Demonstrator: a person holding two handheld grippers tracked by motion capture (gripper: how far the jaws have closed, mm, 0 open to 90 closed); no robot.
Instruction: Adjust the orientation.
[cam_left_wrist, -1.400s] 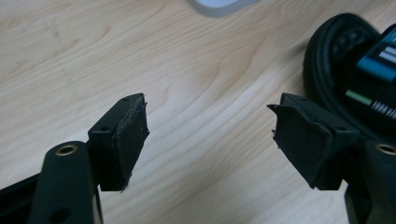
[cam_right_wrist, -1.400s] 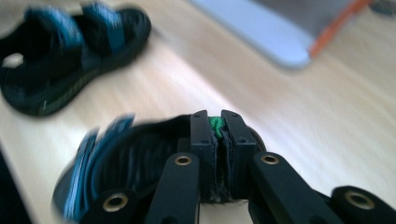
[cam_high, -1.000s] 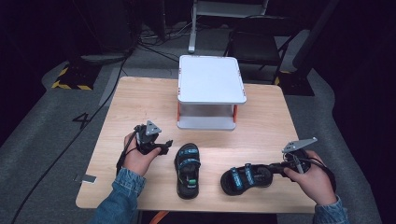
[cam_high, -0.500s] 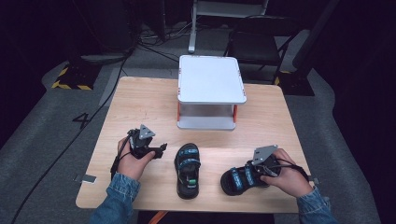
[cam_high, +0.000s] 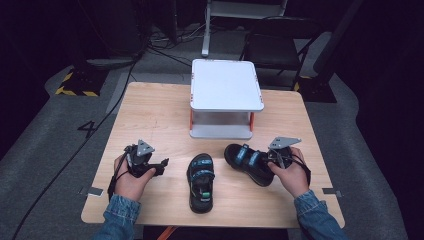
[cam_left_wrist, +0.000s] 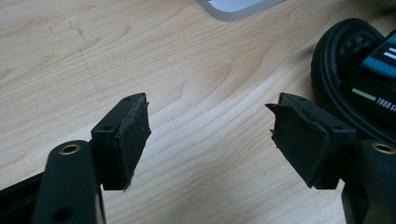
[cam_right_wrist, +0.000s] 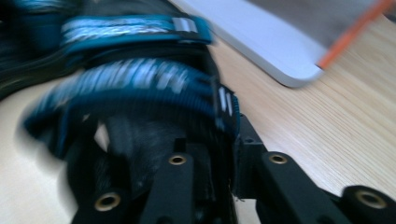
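- Right hand-held gripper (cam_high: 272, 161) is clamped on the heel end of a black strapped sandal with teal-blue webbing (cam_high: 248, 162); in the right gripper view the jaws pinch the sandal's edge (cam_right_wrist: 154, 84), and they have just been closing on it.
- That sandal lies slantwise on the light wooden surface (cam_high: 160, 112), toe end pointing up-left toward the white two-tier stand with orange posts (cam_high: 225, 85), close to the stand's base but apart from it.
- Right hand (cam_high: 291, 175) wraps the gripper body from behind, its denim-sleeved forearm coming in from the bottom right; the grey three-cornered plate sits on top, tilted.
- Left hand-held gripper (cam_high: 162, 165) is released: in the left gripper view its two black padded fingers (cam_left_wrist: 126, 135) stand wide apart over bare wood, with nothing between them and touching nothing.
- Second black sandal with teal straps (cam_high: 201, 181) lies flat between the two hands, running lengthwise toward the person; its rounded rim shows just beside the outer finger in the left gripper view (cam_left_wrist: 350, 79), not in contact.
- Left hand (cam_high: 131, 175) rests low near the surface, jaws pointing to the right toward this second sandal, denim sleeve entering from the bottom left.
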